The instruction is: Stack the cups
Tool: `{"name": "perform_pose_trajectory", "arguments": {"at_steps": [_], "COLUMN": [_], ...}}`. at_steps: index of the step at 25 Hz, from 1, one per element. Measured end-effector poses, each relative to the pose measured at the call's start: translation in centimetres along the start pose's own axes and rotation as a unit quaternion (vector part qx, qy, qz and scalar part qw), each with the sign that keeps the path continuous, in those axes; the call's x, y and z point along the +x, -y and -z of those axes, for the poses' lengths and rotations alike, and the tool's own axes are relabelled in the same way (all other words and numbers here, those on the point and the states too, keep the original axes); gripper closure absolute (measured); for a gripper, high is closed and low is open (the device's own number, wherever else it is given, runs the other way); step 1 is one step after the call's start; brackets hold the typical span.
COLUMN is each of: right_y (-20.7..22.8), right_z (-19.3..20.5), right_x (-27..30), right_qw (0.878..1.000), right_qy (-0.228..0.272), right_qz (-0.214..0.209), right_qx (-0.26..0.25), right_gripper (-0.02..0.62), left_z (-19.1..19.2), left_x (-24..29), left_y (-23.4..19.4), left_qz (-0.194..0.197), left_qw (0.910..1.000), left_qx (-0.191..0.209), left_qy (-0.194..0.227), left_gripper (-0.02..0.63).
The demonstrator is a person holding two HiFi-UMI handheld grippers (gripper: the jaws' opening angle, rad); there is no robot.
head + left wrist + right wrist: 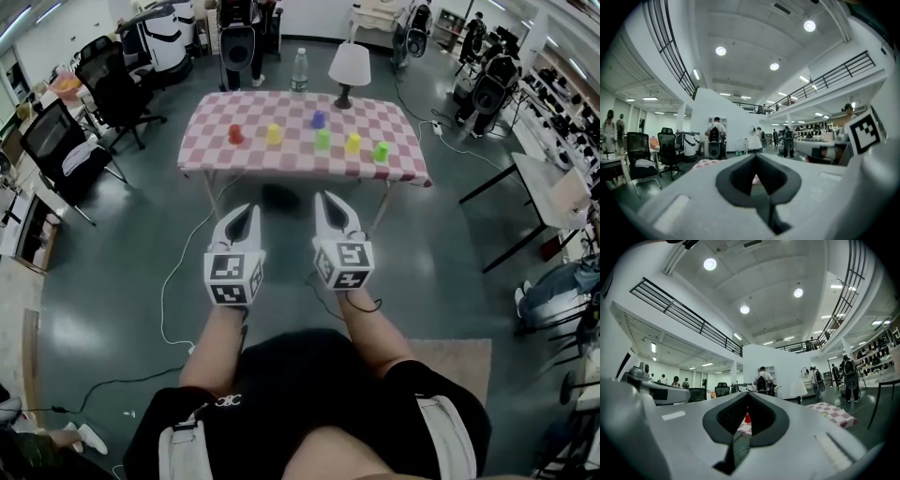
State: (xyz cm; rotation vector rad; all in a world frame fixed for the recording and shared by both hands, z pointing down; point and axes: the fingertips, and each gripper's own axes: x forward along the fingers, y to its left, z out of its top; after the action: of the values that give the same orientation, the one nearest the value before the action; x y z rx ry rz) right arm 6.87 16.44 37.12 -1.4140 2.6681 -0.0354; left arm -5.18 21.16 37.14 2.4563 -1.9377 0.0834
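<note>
Short of the table's near edge, left gripper and right gripper both sit closed and empty, aimed at 6 cups spread across its top, red cup nearest the left gripper.

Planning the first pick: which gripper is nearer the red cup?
Left. The left gripper is short of the table, roughly in line with the red cup; the right gripper is also short of it, farther to the right.
</note>
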Motion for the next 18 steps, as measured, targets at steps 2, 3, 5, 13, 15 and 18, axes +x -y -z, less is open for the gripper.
{"name": "perform_pose_trajectory", "arguments": {"at_steps": [2, 3, 5, 13, 15, 18], "right_y": [-0.4, -0.6, -1.0, -2.1, -2.1, -2.0], "right_z": [0.3, 0.5, 0.7, 1.0, 1.0, 1.2], "right_x": [0.3, 0.5, 0.9, 3.5, 4.3, 5.9], "right_qw": [1.000, 1.000, 1.000, 1.000, 1.000, 1.000], "right_qy": [0.000, 0.000, -0.001, 0.000, 0.001, 0.000], "right_qz": [0.004, 0.005, 0.007, 0.004, 0.003, -0.001], "right_qx": [0.002, 0.003, 0.005, 0.002, 0.002, 0.002], "right_gripper": [0.595, 0.595, 0.595, 0.595, 0.595, 0.595], "left_z": [0.3, 0.5, 0.5, 0.8, 0.9, 0.9], "left_x": [-0.2, -0.3, -0.5, 0.3, 0.7, 1.5], "left_y": [-0.6, -0.8, -1.4, -4.0, -4.6, -6.0], "left_qz": [0.008, 0.012, 0.014, 0.005, 0.009, 0.003], "left_qw": [0.9999, 0.9998, 0.9997, 0.9999, 0.9993, 0.9990], "left_qx": [-0.011, -0.017, -0.018, -0.014, -0.037, -0.043], "left_qy": [-0.002, -0.003, -0.003, -0.005, -0.004, -0.005], "left_gripper": [0.609, 0.609, 0.609, 0.609, 0.609, 0.609]}}
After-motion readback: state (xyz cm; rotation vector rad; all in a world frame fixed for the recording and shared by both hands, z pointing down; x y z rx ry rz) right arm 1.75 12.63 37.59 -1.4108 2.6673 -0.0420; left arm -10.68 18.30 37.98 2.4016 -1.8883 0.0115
